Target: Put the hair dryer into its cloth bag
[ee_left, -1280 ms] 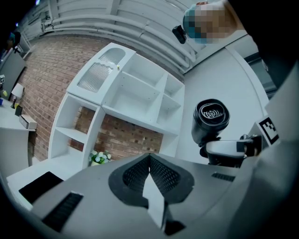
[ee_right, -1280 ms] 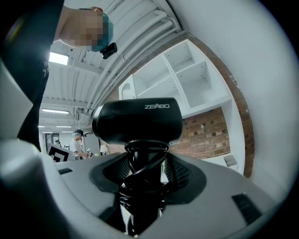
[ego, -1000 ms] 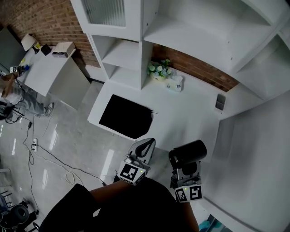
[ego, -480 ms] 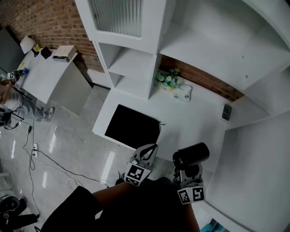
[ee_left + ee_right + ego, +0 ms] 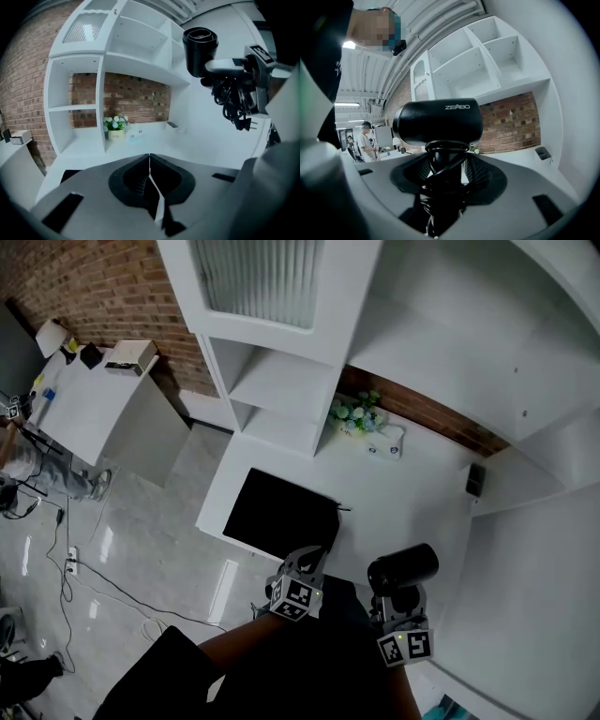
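Left tongs (image 5: pixel 312 561): jaws pressed together, nothing between them. Against a second ago they sit lower and closer in, with the tips now at the near edge of the bag (image 5: pixel 281 514), by its right corner. Head view does not settle whether they touch the cloth.

Right tongs (image 5: pixel 398 604): jaws stand wide and clamp the handle of the dryer (image 5: pixel 403 568), with the cord wound round it. The barrel lies crosswise above the jaws. The dryer is held in the air just right of the bag, apart from it. Its place relative to the bag has hardly changed.

Bag lies flat at the left front of the table (image 5: pixel 412 493), mouth not opened.

Reading: the left side is going for the bag's edge. Its jaws must part before they can pinch cloth. Insertion has not begun, so the task is at an early stage.

Pose: left tongs tip downward, the forearm reaching forward from the body. Right tongs are about level and point toward the back wall.
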`<state>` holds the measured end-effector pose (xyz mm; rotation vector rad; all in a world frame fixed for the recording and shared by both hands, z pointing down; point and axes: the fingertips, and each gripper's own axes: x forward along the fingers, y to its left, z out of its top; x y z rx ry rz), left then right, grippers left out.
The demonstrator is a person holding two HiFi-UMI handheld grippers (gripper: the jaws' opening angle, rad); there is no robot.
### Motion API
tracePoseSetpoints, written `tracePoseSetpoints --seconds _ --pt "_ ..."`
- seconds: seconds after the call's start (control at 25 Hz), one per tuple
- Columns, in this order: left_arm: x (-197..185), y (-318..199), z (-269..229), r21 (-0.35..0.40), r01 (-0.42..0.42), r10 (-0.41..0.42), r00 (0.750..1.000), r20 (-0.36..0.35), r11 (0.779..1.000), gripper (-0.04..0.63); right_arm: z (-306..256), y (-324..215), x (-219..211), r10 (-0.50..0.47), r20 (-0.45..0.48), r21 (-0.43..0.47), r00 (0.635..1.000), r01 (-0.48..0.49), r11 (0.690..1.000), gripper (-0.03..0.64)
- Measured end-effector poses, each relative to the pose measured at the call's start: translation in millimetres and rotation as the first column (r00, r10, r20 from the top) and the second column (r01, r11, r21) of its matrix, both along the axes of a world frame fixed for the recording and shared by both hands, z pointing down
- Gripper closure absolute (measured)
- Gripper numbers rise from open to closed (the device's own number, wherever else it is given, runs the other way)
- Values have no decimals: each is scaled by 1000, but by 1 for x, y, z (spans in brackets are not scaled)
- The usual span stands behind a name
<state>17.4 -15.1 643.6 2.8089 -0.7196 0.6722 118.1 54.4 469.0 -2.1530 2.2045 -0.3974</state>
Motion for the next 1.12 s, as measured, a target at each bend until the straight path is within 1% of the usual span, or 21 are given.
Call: tracePoseSetpoints --seconds 0.12,0.32,0.48,0.6,0.64,0.76,0.8,0.92,1.12 --pt "6 -2 22 -43 -13 14 1000 25 999 577 1 -4 5 8 -12 1 1000 -8 1000 374" --pt "9 -8 58 -94 0 7 997 73 996 577 9 -17 9 10 22 16 1000 -11 1000 374" --pt "19 -14 85 -173 -19 37 994 100 985 577 12 -36 12 -4 0 32 1000 4 999 374" --pt "33 -10 102 -216 -43 69 991 117 976 574 14 -39 17 -2 12 36 1000 2 999 374" --pt "37 -8 109 -228 -51 83 988 130 972 563 15 -40 19 3 16 35 1000 -3 999 374" --pt "45 -4 133 -284 -68 122 977 177 956 480 17 -39 26 23 26 31 999 -24 999 374" --pt "45 -3 141 -300 -68 132 972 197 951 467 18 -38 27 28 26 28 999 -29 999 374" --pt "42 -4 159 -323 -57 145 956 253 945 456 20 -37 33 39 15 18 999 -40 999 374" --pt "40 -6 179 -371 3 126 938 323 929 456 22 -35 54 71 20 12 997 -71 997 374"
